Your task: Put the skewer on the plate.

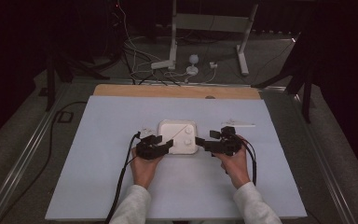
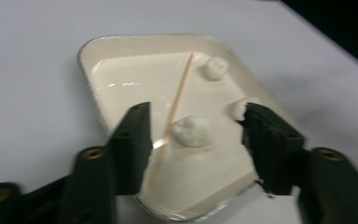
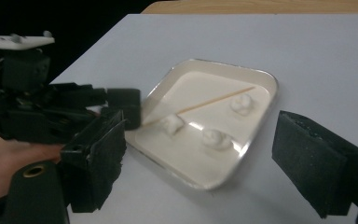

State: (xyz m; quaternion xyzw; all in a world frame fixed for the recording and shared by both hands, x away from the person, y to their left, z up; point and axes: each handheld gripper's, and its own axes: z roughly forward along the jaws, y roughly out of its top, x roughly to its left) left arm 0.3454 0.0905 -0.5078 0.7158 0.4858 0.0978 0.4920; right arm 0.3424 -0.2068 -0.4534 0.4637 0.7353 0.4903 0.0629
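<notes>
A white square tray (image 1: 168, 127) sits mid-table with three white soft lumps in it and a thin wooden skewer (image 2: 179, 95) lying slantwise across it. The skewer's lower part runs beside the nearest lump (image 2: 191, 130); whether it pierces that lump I cannot tell. My left gripper (image 2: 198, 112) is open at the tray's left edge, its jaws straddling that lump with nothing pressed between them. My right gripper (image 3: 204, 122) is open wide at the tray's right side. The right gripper view takes in the tray (image 3: 261, 77), the skewer (image 3: 214, 100) and the left gripper (image 3: 121, 107).
A thin white strip (image 1: 239, 124) lies on the pale table cover behind the right gripper, and small scraps (image 1: 145, 129) lie left of the tray. A wooden edge (image 1: 177, 91) borders the far side. Cables and a stand are on the floor beyond.
</notes>
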